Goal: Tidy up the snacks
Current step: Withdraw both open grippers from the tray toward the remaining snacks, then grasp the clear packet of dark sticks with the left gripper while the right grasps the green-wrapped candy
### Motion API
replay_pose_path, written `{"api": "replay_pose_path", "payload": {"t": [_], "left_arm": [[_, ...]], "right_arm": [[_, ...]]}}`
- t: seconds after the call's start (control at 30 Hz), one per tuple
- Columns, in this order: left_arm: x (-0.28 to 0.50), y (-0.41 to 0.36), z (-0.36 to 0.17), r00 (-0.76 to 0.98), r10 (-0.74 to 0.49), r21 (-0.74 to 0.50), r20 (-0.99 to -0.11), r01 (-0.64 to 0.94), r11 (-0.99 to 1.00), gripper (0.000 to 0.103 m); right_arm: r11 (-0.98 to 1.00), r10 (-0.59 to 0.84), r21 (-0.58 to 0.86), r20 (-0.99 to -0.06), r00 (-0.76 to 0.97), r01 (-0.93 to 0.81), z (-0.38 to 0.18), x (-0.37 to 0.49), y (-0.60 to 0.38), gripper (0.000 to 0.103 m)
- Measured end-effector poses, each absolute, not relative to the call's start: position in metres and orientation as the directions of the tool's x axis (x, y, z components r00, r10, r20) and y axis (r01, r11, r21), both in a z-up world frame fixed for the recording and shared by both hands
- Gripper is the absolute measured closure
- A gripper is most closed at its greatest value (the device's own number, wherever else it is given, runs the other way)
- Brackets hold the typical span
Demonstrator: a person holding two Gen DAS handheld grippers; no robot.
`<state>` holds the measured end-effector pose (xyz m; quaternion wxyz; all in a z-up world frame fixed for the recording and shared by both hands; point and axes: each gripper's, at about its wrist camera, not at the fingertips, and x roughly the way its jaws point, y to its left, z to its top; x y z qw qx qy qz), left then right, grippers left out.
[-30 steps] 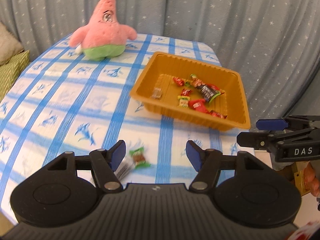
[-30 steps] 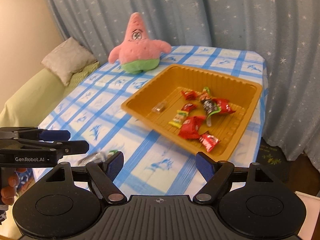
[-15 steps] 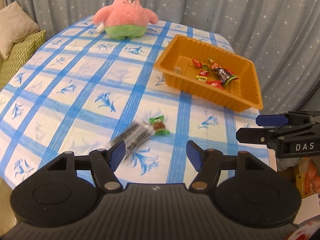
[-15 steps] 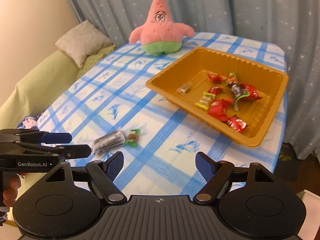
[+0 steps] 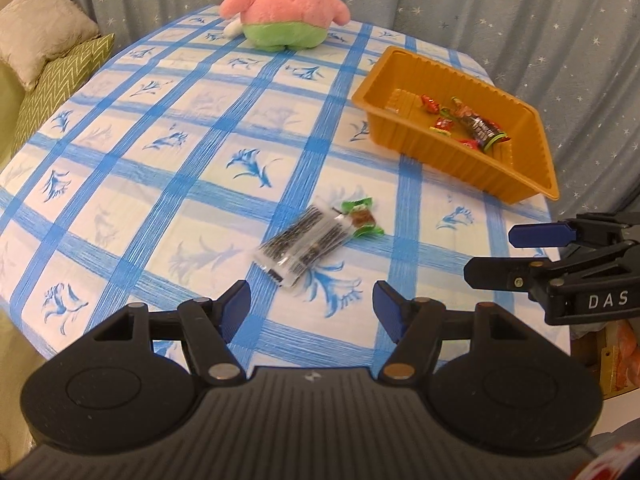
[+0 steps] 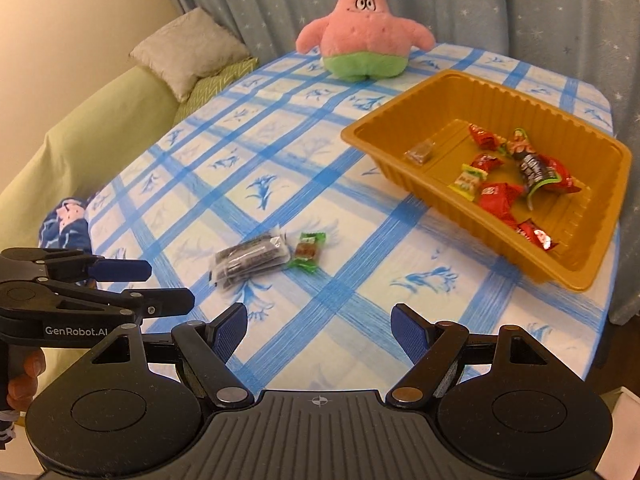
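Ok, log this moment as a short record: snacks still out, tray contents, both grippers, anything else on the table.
loose snacks: clear packet of dark sticks and green-wrapped candy, side by side on the tablecloth
tray: orange tray, holding several wrapped snacks, mostly red
left gripper: open, holding nothing, near table edge
right gripper: open, holding nothing
other: pink star plush at far end

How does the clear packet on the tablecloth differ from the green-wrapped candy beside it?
The clear packet is longer and see-through, showing dark sticks; the green-wrapped candy is short, with a brown middle between opaque green ends. The packet lies nearer both open grippers; the candy lies nearer the orange tray. Both rest on the tablecloth, outside the tray, close together.
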<state>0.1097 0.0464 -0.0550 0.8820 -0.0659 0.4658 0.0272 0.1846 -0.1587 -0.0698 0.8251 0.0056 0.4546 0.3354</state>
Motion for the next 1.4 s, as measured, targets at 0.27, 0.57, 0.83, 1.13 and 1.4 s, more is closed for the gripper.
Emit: {"api": "replay_pose_path", "payload": {"t": [0.27, 0.57, 0.83, 1.13, 1.4], "left_arm": [[0.113, 0.054, -0.067, 0.544, -0.002, -0.070, -0.839, -0.104, 0.992, 0.037], [0.129, 0.051, -0.080, 0.567, 0.013, 0.017, -0.824, 0.003, 1.000, 0.038], [0.154, 0.051, -0.094, 0.553, 0.017, 0.075, -0.833, 0.082, 0.994, 0.038], [0.180, 0.046, -0.108, 0.523, -0.005, 0.087, -0.852, 0.151, 0.985, 0.043], [0.193, 0.045, -0.113, 0.511, -0.034, 0.065, -0.859, 0.175, 0.982, 0.048]], "right_arm": [[0.781, 0.542, 0.306, -0.765, 0.347, -0.544, -0.082, 0.188, -0.148, 0.024], [0.812, 0.512, 0.311, -0.787, 0.345, -0.494, -0.097, 0.199, -0.146, 0.024], [0.838, 0.490, 0.320, -0.796, 0.354, -0.441, -0.102, 0.208, -0.151, 0.024], [0.862, 0.467, 0.321, -0.805, 0.365, -0.393, -0.105, 0.212, -0.155, 0.024], [0.870, 0.456, 0.319, -0.810, 0.369, -0.375, -0.106, 0.214, -0.154, 0.024]]}}
